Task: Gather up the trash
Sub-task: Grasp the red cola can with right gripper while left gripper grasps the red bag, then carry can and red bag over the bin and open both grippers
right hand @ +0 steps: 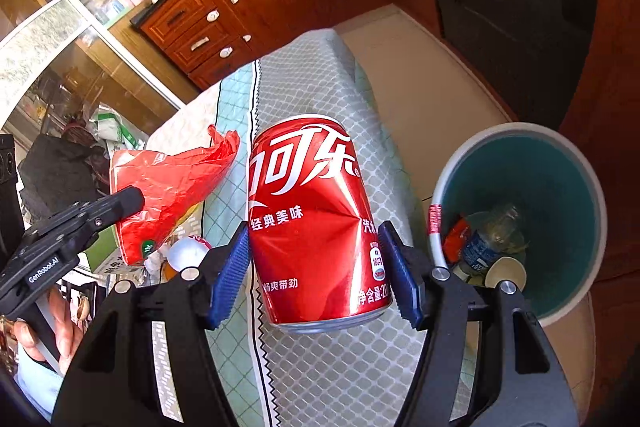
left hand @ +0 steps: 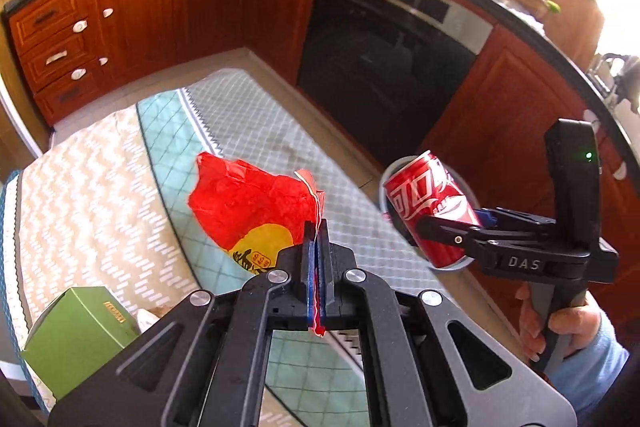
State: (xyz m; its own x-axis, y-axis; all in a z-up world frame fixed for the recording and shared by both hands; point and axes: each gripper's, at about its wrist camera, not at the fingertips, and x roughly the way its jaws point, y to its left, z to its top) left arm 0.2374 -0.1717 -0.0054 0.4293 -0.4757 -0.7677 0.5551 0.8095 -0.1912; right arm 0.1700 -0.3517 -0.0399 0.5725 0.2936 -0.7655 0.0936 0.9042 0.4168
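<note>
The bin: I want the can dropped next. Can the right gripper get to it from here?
Probably yes. The right gripper is shut on the dented red can, and the open-topped bin stands on the floor just to its right beside the table, with nothing visible between them.

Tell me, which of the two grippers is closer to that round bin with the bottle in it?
Right. The right gripper, clamping the red can, sits beside the bin. The left gripper, pinching the red bag, is farther away over the table.

Black plastic right gripper [right hand: 314, 267] with ribbed blue pads [right hand: 230, 277], silver screws, "DAS" lettering, green light; light-blue sleeve.
</note>
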